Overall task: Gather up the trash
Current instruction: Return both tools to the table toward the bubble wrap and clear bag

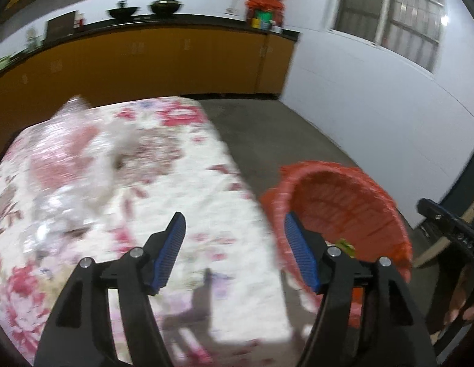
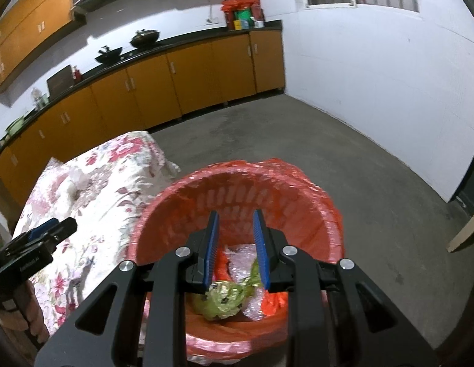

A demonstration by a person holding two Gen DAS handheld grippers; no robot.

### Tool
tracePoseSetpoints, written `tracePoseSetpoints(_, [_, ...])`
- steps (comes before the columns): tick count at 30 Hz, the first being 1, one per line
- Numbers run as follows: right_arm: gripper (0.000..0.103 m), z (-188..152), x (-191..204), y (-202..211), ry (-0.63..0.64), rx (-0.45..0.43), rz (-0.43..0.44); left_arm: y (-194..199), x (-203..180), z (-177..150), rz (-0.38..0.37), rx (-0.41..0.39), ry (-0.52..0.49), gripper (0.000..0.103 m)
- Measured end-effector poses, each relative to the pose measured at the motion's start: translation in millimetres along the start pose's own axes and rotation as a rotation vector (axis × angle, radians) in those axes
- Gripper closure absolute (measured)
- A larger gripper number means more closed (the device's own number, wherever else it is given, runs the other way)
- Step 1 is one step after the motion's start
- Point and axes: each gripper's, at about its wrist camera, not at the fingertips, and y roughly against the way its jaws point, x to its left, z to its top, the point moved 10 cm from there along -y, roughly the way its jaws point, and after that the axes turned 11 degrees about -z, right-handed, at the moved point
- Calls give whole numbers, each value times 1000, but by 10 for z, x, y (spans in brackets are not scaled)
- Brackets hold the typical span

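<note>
A table draped in a floral cloth bears crumpled clear plastic wrap near its far left corner. Beside its right edge, a red-lined waste basket stands on the concrete floor.

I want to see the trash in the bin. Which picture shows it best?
The right wrist view: it looks straight down into the red bin at the green wrapper and clear plastic inside. The left wrist view is blurry and shows only the bin's side and a green scrap.

black two-finger tool, ribbed blue pads, silver round screws, triangular cut-outs in arms
</note>
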Motion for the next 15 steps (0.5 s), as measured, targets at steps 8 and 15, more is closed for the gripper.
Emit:
tracePoseSetpoints(8, [79, 30, 902, 34, 109, 11, 132, 581, 1193, -123, 228, -61, 117, 36])
tracePoseSetpoints(15, [79, 19, 2073, -9, 206, 48, 291, 1112, 1986, -61, 356, -152, 200, 36])
